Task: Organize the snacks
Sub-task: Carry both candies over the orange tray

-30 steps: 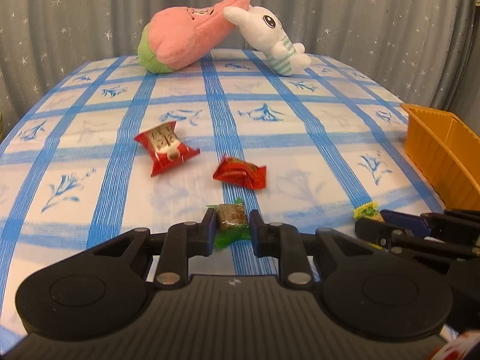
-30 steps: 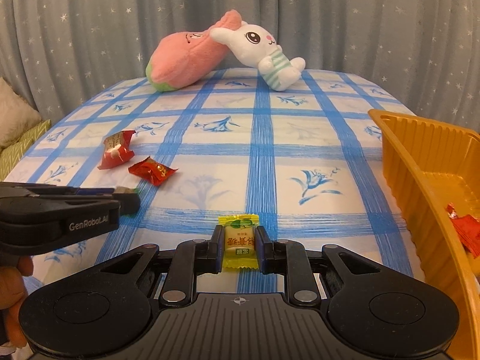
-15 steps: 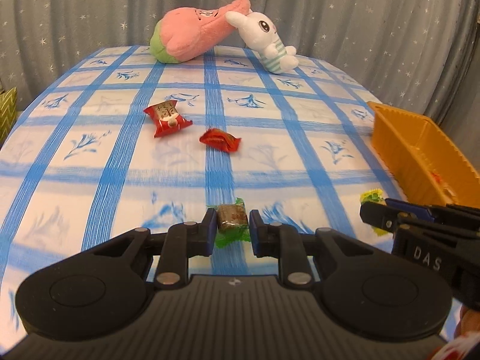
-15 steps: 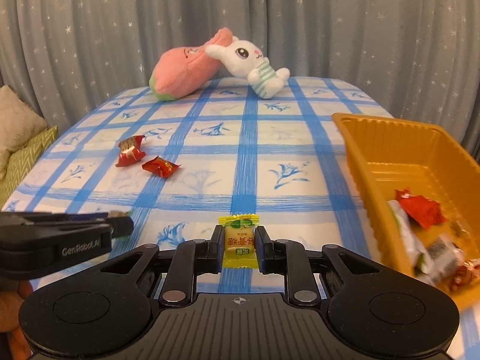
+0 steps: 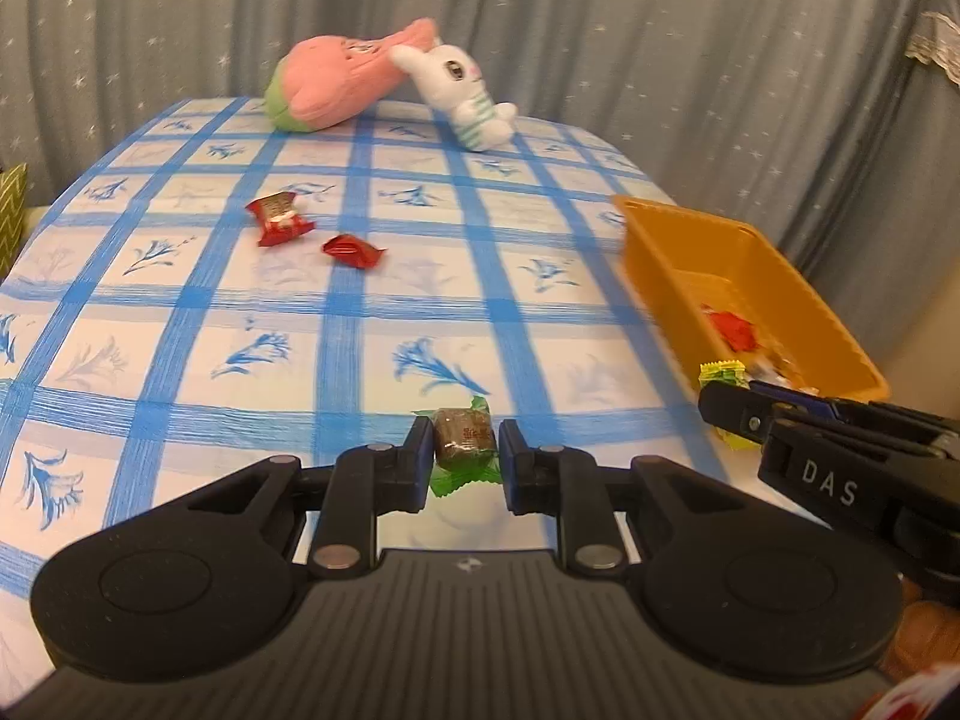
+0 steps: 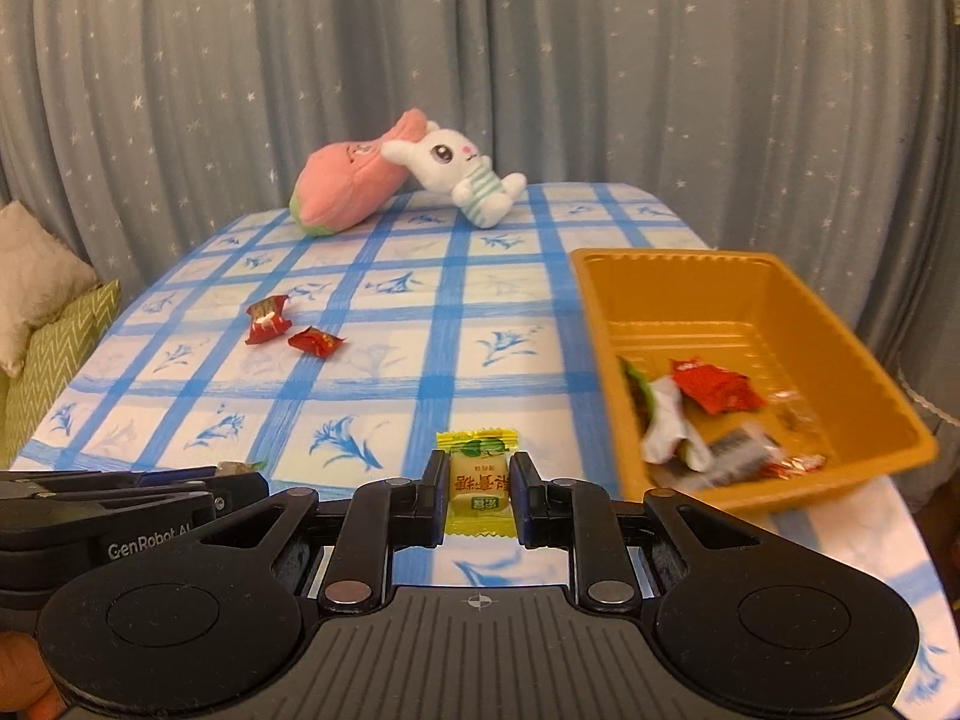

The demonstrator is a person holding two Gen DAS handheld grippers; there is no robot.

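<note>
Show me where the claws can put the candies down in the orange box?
The far half of the orange box is bare. Its near end is crowded with wrappers. The cloth between the box and the two red snacks is bare too.

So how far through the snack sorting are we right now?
Several wrapped snacks already lie in the orange plastic tray. In hand: the left gripper holds a brown candy in green wrapper, the right gripper a yellow-wrapped candy. Left: two red packets on the blue-checked tablecloth.
</note>
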